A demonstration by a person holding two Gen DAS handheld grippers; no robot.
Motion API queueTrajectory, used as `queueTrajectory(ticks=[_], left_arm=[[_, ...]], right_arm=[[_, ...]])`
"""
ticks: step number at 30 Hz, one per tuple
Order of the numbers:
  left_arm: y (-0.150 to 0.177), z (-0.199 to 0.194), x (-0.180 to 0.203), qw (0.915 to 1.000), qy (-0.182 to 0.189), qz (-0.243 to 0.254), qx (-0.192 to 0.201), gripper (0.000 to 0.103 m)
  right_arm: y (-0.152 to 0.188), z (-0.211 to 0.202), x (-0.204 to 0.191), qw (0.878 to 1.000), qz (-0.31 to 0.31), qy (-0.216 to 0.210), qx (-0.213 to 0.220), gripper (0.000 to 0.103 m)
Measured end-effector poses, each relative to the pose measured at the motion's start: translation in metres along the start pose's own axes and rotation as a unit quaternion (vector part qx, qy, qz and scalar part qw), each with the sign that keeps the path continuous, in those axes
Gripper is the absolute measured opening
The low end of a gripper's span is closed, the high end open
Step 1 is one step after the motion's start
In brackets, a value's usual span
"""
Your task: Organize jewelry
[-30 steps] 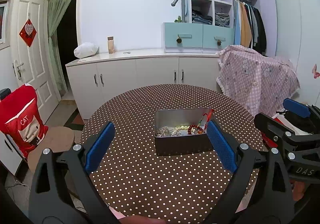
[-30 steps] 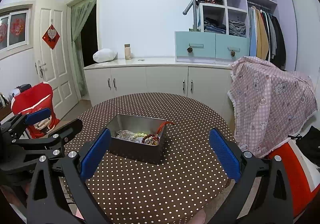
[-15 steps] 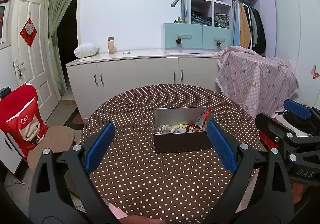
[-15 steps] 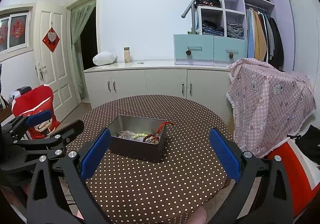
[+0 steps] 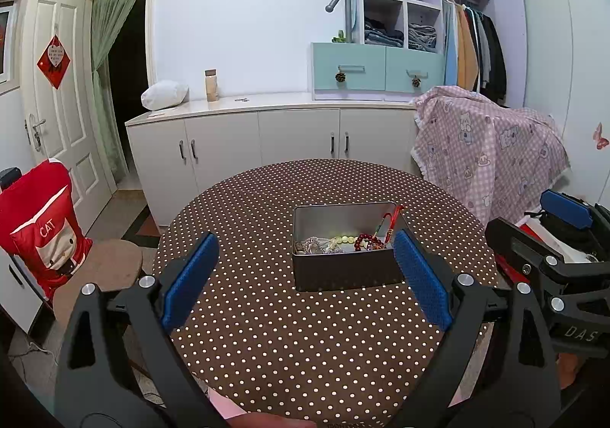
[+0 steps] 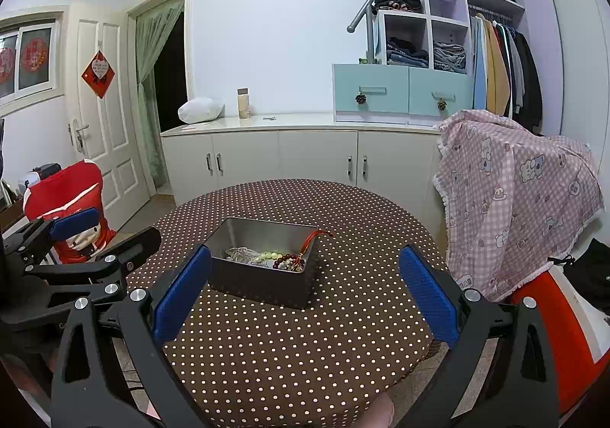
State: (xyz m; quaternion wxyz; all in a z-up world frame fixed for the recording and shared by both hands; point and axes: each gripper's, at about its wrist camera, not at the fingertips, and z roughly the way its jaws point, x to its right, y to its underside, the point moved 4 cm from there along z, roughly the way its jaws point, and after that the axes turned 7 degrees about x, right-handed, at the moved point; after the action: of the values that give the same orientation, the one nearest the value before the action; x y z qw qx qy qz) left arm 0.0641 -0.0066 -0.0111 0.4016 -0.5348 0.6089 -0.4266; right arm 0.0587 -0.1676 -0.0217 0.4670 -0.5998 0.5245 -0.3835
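Both sets of jaws stand wide apart and hold nothing. I read my left gripper hanging above the near part of the round table, its blue pads spread to either side of the metal tin; the right-hand pad overlaps the tin's near right corner in that view, but I cannot tell whether it touches. My right gripper sits further right, tin ahead and to its left, left pad just beside the tin's near left corner.

Tin stands near the middle of the table on a brown cloth with white dots. Inside, along the near wall: a silvery chain tangle at left, pale green beads in the middle, dark red bead bracelet at right. A red cord leans over the tin's right rim.

Each wrist view catches the other gripper at its edge: right one off the table's right side, left one off the left side.

Beyond: red chair cover at left, pink checked cloth draped at right, white cabinets along the wall.
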Motion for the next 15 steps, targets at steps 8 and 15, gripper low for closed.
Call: queueTrajectory(ticks=[8, 15], left_arm=[[0.0024, 0.0008, 0.0001, 1.0, 0.001, 0.0, -0.003, 0.092], [0.0039, 0.0008, 0.0007, 1.0, 0.0, 0.002, -0.003, 0.092]], right_arm=[[0.0017, 0.0001, 0.002, 1.0, 0.001, 0.001, -0.002, 0.095], [0.0024, 0.0004, 0.0029, 1.0, 0.002, 0.0, -0.002, 0.095]])
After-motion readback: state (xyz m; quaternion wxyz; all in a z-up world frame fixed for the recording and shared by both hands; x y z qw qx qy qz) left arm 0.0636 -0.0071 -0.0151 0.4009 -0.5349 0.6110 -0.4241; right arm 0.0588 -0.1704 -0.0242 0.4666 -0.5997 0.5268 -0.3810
